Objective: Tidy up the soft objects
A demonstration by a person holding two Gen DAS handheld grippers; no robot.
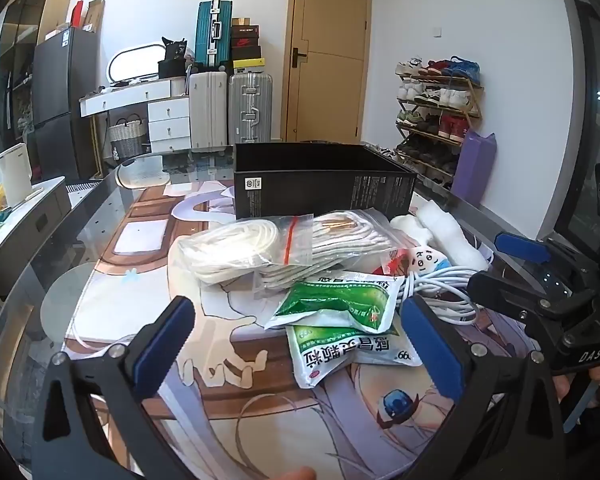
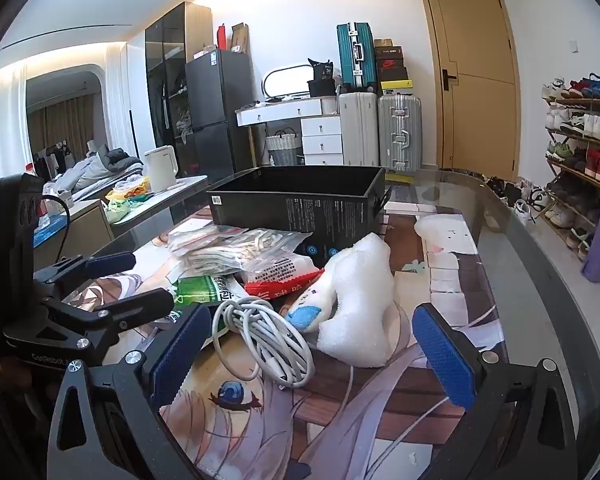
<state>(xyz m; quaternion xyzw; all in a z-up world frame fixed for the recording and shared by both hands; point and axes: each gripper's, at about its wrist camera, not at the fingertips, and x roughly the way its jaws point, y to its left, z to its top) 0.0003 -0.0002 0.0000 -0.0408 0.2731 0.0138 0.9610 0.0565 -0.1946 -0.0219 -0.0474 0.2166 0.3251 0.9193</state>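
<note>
While the black box stood empty as far as the views reached, every soft item lay in a heap just in front of it on the printed mat, so the sorting looked barely begun. Two clear crinkled bags of coiled white rope rested nearest the box; glossy green packets slumped in front of them. Beside the packets sat a looped white cable, a small plush doll and a lumpy wad of white foam wrap, well apart from the box's open top. Both the left gripper and the right gripper hovered short of the heap, blue ridged pads spread wide, pinching nothing.
</note>
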